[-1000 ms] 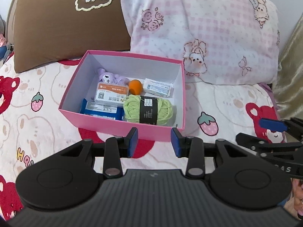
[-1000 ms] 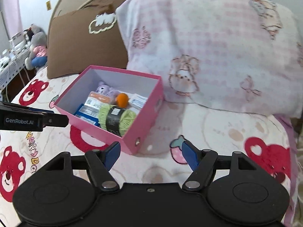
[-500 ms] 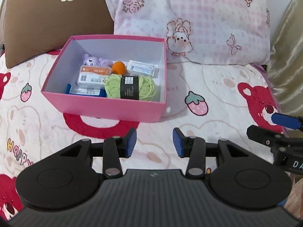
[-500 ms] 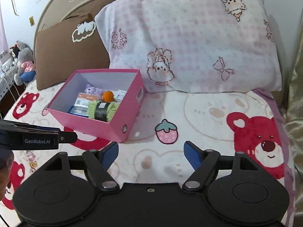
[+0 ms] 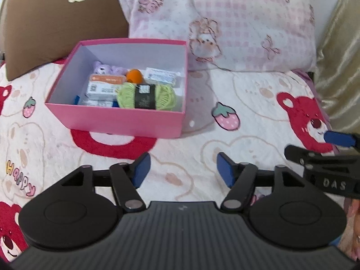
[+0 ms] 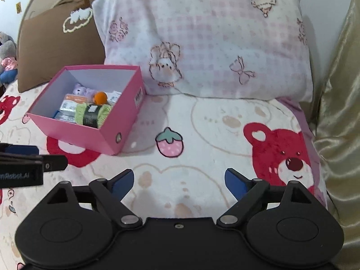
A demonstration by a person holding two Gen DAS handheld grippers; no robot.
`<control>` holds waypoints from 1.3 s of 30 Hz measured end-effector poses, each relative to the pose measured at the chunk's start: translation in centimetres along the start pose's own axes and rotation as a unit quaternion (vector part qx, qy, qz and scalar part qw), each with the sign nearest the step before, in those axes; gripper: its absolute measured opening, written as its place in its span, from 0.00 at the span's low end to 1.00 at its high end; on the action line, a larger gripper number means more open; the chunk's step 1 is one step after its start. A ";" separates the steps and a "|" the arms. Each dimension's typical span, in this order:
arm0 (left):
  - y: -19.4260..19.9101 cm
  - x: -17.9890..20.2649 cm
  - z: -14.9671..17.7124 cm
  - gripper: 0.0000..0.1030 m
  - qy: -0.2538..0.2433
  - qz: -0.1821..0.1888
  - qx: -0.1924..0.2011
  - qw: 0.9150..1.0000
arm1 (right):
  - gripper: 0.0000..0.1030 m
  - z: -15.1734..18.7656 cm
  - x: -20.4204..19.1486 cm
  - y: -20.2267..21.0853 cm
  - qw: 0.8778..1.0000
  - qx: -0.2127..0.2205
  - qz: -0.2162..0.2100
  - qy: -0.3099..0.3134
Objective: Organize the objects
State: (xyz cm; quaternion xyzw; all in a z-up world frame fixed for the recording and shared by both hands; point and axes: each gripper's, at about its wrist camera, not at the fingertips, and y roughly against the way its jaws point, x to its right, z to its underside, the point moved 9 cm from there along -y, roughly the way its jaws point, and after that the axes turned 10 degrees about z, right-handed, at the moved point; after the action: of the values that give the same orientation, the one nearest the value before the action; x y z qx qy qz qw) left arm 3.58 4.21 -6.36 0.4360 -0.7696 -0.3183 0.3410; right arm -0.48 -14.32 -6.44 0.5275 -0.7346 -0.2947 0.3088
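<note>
An open pink box (image 5: pixel 117 121) stands on the bed; it also shows in the right wrist view (image 6: pixel 76 130). In it lie a green yarn ball (image 5: pixel 146 96), an orange ball (image 5: pixel 134 75), a purple plush toy (image 5: pixel 105 68), an orange-and-white packet (image 5: pixel 103 85), a white packet (image 5: pixel 160 76) and a blue one, partly hidden. My left gripper (image 5: pixel 182 171) is open and empty, in front of the box and apart from it. My right gripper (image 6: pixel 178 181) is open and empty over the blanket, right of the box.
A brown pillow (image 5: pixel 56 20) and a pink checked pillow (image 5: pixel 225 22) lean behind the box. The blanket (image 6: pixel 202 123) has bear and strawberry prints. A gold curtain (image 6: pixel 337 112) hangs along the right edge. A stuffed toy (image 6: pixel 6 56) sits far left.
Both grippers have pulled back from the box, which now looks farther off. The left gripper's jaws have opened wider. The box and its contents have not moved.
</note>
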 end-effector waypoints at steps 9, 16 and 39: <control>0.0 0.6 0.9 0.98 0.017 -0.017 0.000 1.000 | 0.88 0.4 0.6 0.7 1.000 -0.002 -0.007 -0.015; -0.8 0.7 0.6 0.99 0.050 -0.033 -0.031 0.998 | 0.88 0.3 1.2 1.0 1.000 -0.007 -0.001 -0.028; 2.3 0.2 1.0 0.99 0.027 -0.118 -0.002 0.993 | 0.88 1.4 1.6 1.3 0.999 -0.034 0.000 -0.025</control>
State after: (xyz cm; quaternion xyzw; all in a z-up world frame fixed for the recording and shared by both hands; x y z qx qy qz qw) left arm 1.68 5.17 -5.07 0.5318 -0.7024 -0.3462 0.3225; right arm -2.70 -15.36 -6.13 0.5091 -0.7316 -0.3330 0.3078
